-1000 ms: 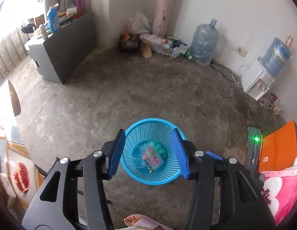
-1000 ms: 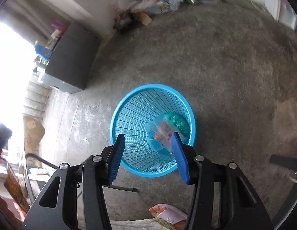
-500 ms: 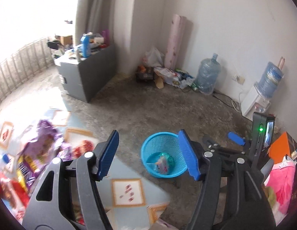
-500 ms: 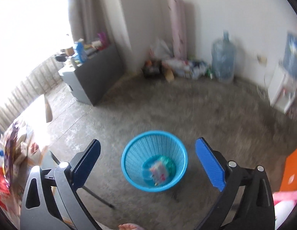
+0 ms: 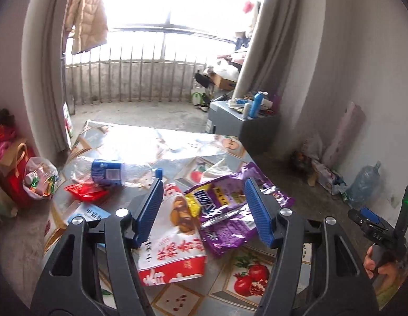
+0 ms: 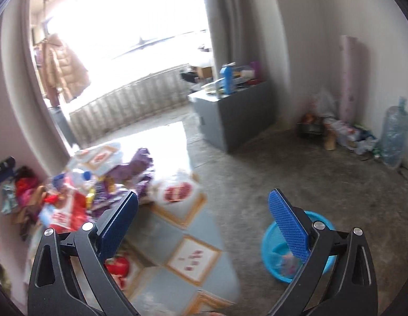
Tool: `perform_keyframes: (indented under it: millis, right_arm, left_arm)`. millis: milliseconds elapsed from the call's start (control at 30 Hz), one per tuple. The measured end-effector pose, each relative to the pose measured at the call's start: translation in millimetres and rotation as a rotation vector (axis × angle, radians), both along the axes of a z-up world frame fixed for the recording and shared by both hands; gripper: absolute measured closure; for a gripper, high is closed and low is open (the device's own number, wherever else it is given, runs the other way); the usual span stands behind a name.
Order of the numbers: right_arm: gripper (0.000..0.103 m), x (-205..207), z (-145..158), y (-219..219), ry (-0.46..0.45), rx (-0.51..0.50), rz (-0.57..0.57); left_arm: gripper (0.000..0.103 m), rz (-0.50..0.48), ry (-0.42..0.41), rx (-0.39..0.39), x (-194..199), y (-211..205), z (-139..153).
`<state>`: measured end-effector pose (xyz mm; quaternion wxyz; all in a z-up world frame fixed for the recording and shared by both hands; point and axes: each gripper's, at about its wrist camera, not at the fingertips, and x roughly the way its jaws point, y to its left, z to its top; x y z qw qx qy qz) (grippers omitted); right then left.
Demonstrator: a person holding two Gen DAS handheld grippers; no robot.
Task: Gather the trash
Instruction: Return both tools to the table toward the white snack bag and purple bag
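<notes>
Both views have swung from the blue basket (image 6: pixel 283 266) on the floor to the bench (image 5: pixel 269 287). My left gripper (image 5: pixel 204 210), half open and empty, hovers over snack bags (image 5: pixel 175 239); my right gripper (image 6: pixel 204 226), just opened wide, holds nothing. Next pickup begins.

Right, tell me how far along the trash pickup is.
Done: some wrappers already lie in the blue basket on the floor. In hand: nothing; the left gripper and right gripper are both open and empty, the left aimed at the table. Left: the red and white bag, purple bag, plastic bottle and red wrapper on the table.
</notes>
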<state>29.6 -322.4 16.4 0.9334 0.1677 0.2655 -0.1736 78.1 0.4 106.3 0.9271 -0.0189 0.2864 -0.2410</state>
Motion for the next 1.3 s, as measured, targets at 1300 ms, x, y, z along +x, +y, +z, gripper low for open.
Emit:
perform_keyframes:
  millis: [1300]
  right_arm:
    - [0.037,102.3,-56.1,10.9,0.135,0.438,0.161]
  left_arm:
    - [0.043,0.003,0.233,0.102,54.4,-24.9,-75.9]
